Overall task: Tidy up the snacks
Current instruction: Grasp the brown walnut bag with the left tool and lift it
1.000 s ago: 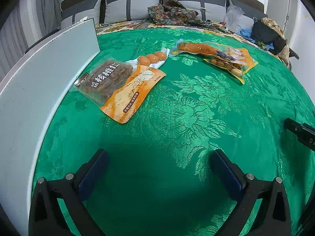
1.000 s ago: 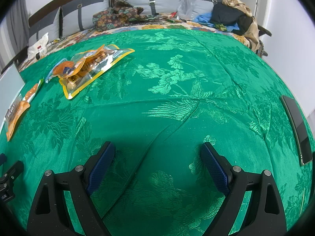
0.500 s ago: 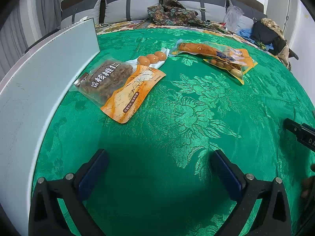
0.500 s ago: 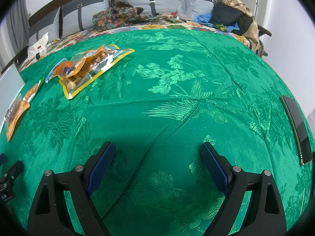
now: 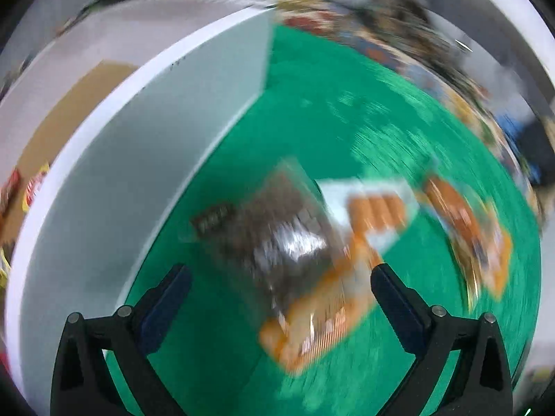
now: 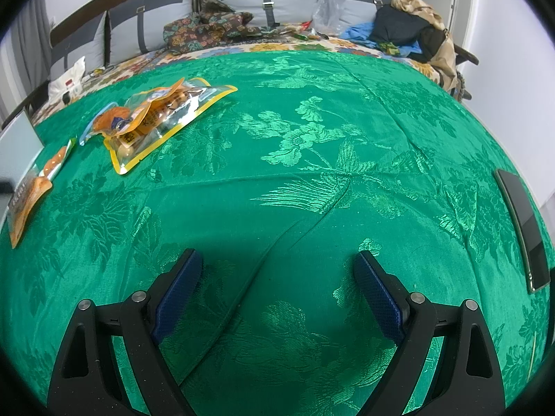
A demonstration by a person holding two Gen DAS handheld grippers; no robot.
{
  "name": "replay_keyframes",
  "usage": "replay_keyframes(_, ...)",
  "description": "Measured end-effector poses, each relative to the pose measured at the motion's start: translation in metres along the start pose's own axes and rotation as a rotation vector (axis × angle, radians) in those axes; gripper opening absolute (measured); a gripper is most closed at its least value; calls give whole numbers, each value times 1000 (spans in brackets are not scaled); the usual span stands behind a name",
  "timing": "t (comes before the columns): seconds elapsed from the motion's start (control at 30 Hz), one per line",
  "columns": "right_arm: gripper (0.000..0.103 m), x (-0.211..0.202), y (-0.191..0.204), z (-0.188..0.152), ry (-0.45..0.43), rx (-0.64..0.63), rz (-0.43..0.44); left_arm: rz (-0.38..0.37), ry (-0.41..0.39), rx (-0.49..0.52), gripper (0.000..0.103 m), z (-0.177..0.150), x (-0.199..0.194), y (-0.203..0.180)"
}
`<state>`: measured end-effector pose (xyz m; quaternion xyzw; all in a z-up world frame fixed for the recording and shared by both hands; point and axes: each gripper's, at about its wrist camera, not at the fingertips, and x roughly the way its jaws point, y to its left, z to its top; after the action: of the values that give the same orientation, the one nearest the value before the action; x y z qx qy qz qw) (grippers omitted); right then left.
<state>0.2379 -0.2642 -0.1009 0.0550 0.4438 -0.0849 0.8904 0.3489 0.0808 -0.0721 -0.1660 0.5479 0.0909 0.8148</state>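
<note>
The left wrist view is motion-blurred. My left gripper [image 5: 277,277] is open, hovering just above a brown-and-orange nut packet [image 5: 295,260] that lies between its fingers on the green cloth. A white pack of orange balls [image 5: 374,208] lies just beyond, with orange snack bags [image 5: 471,228] farther right. My right gripper [image 6: 277,267] is open above bare green cloth, holding nothing. From the right wrist view, the orange snack bags [image 6: 159,118] lie far left, and the nut packet [image 6: 27,197] sits at the left edge.
A white box [image 5: 138,159] with tall walls stands left of the nut packet, with snack wrappers [image 5: 27,190] inside at the far left. A dark phone [image 6: 523,222] lies at the right edge of the cloth. Pillows, clothes and bags [image 6: 409,24] lie beyond.
My left gripper has swung forward and left, closing in over the nut packet beside the white box; its view is now blurred. The right gripper has not moved.
</note>
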Motion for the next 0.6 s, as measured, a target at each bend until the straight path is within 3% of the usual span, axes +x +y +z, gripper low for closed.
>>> replay_keyframes(0.13, 92, 0, 0, 0, 0, 0, 0, 63, 58, -109, 102, 16, 32, 0)
replay_keyframes(0.23, 92, 0, 0, 0, 0, 0, 0, 140, 25, -94, 102, 20, 36, -8)
replay_keyframes(0.27, 92, 0, 0, 0, 0, 0, 0, 166, 22, -58, 103, 18, 38, -13)
replay_keyframes(0.33, 92, 0, 0, 0, 0, 0, -1, 139, -5, 7, 102, 9, 37, -15)
replay_keyframes(0.4, 92, 0, 0, 0, 0, 0, -1, 124, -48, 88, 92, -4, 30, -14)
replay_keyframes(0.47, 92, 0, 0, 0, 0, 0, -1, 89, -69, 182, 80, -19, 22, -12)
replay_keyframes(0.6, 92, 0, 0, 0, 0, 0, -1, -13, -60, 367, 75, -63, -1, -4)
